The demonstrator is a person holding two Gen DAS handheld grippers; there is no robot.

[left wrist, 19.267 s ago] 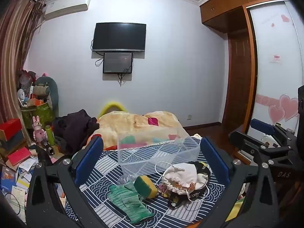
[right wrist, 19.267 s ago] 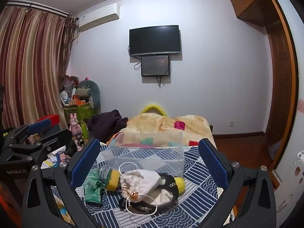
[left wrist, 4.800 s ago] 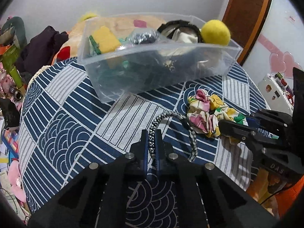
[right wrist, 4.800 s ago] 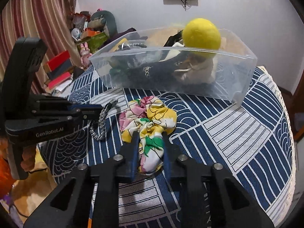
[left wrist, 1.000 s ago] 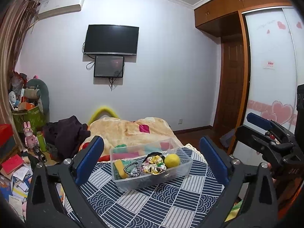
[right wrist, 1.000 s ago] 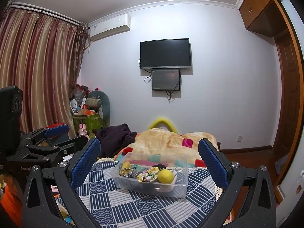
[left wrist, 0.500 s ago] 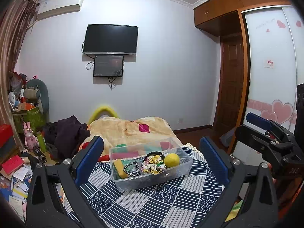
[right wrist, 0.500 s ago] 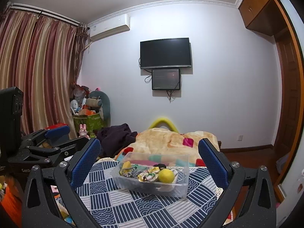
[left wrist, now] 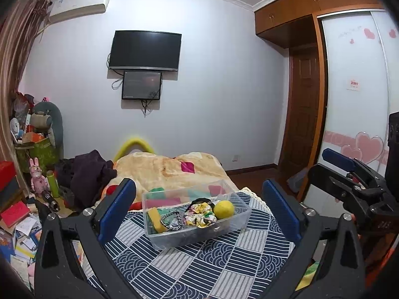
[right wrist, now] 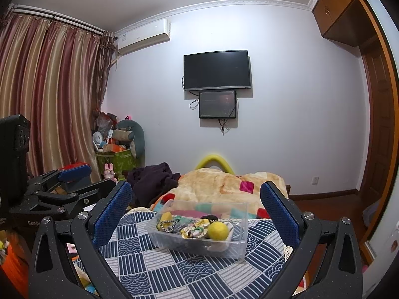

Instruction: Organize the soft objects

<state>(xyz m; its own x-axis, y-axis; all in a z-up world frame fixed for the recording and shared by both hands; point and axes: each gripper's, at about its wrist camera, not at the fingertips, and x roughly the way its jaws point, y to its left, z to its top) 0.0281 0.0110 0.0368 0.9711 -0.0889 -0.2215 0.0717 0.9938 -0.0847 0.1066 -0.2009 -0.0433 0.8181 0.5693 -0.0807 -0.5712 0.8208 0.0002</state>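
A clear plastic bin (left wrist: 232, 229) stands on the blue patterned tablecloth (left wrist: 199, 264). Inside it lie a yellow ball (left wrist: 224, 209), a floral scrunchie (left wrist: 199, 215), a braided hair band (left wrist: 169, 220) and a yellow sponge (left wrist: 155, 220). My left gripper (left wrist: 199, 211) is open and empty, held back from the bin. My right gripper (right wrist: 195, 214) is open and empty too, also back from the bin (right wrist: 199, 243). The ball (right wrist: 218, 230) and scrunchie (right wrist: 197, 229) show in the right wrist view. Each gripper is seen from the other's camera, the right one (left wrist: 349, 174) and the left one (right wrist: 64, 184).
Behind the table is a bed with a beige blanket (left wrist: 169, 169) and dark clothes (left wrist: 87, 174). Toys, boxes and papers (left wrist: 22, 214) clutter the floor at left. A TV (right wrist: 217, 69) hangs on the far wall. A wardrobe (left wrist: 349, 99) stands at right.
Over the last second both grippers stay open and hardly move. Since 4.8 s ago the hair band and scrunchie went into the bin and both grippers pulled back and opened.
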